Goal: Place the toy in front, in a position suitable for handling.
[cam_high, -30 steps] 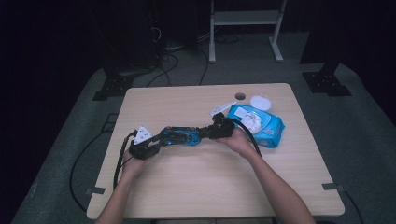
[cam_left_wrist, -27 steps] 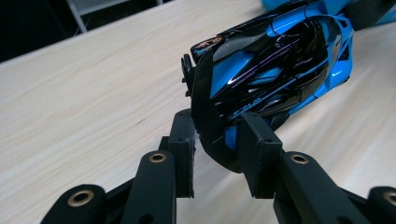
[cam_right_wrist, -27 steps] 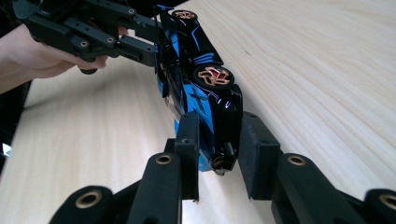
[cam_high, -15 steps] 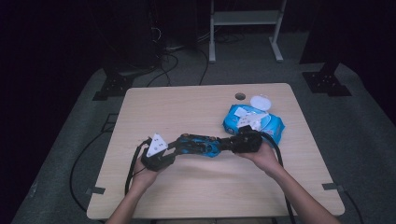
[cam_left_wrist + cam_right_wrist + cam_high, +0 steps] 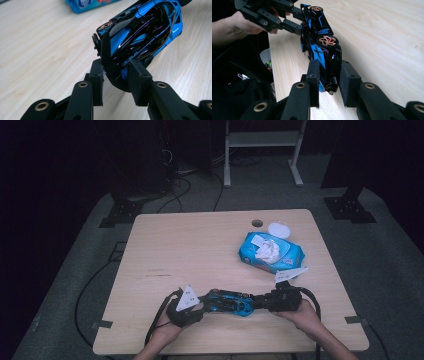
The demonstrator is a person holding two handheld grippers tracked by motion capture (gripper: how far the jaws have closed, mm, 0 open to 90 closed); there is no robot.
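Both tools, left (image 5: 200,304) and right (image 5: 262,303), grip the toy car (image 5: 229,301) near the table's (image 5: 200,245) front edge.

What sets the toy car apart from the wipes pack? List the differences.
The car is black and blue, long and slim, clamped between both grippers near the table's front edge. The wipes pack is blue and white, broad, lies flat farther back, untouched, its lid open. Both show blue.
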